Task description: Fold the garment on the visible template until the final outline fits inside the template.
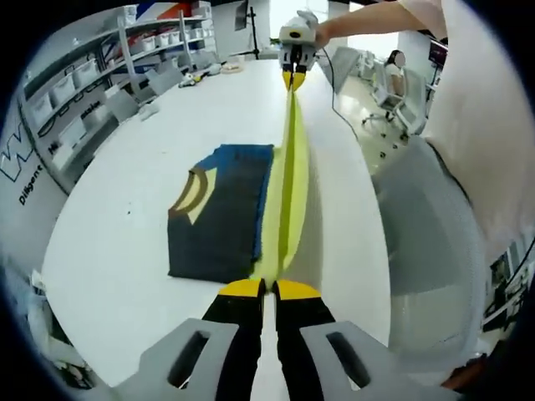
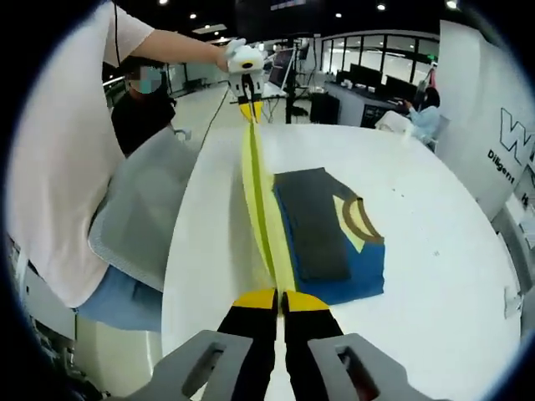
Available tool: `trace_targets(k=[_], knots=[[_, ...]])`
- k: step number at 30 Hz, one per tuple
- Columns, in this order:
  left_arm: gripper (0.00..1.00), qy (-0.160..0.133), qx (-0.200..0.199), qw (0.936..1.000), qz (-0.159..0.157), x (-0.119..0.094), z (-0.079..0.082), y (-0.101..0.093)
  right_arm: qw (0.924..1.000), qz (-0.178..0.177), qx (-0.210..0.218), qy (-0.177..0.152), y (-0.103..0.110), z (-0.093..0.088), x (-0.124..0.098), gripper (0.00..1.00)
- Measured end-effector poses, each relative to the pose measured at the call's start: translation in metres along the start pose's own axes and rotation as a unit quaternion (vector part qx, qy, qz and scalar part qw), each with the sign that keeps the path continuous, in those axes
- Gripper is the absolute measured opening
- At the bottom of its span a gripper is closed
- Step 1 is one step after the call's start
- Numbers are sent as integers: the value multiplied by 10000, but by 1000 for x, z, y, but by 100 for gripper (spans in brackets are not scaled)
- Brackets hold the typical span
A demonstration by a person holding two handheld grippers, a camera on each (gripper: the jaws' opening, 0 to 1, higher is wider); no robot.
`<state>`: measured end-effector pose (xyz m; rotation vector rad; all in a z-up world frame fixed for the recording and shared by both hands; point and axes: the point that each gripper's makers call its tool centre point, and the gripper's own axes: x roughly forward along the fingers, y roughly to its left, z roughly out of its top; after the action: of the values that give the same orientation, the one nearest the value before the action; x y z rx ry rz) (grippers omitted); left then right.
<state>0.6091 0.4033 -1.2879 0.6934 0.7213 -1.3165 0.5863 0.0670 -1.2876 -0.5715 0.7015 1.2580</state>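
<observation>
The garment (image 1: pixel 219 213) lies on the white table (image 1: pixel 117 242), dark grey and blue with a brown collar (image 1: pixel 194 190). Its yellow-green edge (image 1: pixel 288 192) is lifted and stretched taut in a line between both grippers. My left gripper (image 1: pixel 267 289) is shut on the near end of that edge, and the right gripper (image 1: pixel 292 79) pinches the far end. In the right gripper view my right gripper (image 2: pixel 280 299) is shut on the yellow edge (image 2: pixel 261 209), with the left gripper (image 2: pixel 249 109) holding the other end. The garment (image 2: pixel 330 238) lies to the right of the line.
A grey chair (image 1: pixel 426 225) stands against the table's edge beside the person in a white shirt (image 2: pixel 58 167). Shelves with white bins (image 1: pixel 75 100) line the far wall. Small items and a cable (image 1: pixel 188 77) lie at the table's far end. A seated person (image 2: pixel 422 113) is in the background.
</observation>
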Motion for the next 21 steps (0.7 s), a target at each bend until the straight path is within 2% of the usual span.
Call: trace_targets(k=[3,8,14,21], knots=[[2,-12,-116,9999,96,3,4,21,10000,-14,70,29,-16,1,3,0],[2,82,-187,9997,161,10,4,46,9999,-76,129,47,-47,3,8,0],[2,171,-359,9989,255,20,2,80,9995,-206,204,111,-85,3,19,0],[2,222,-695,9964,435,38,-6,118,9988,-316,325,177,-116,-3,36,0]])
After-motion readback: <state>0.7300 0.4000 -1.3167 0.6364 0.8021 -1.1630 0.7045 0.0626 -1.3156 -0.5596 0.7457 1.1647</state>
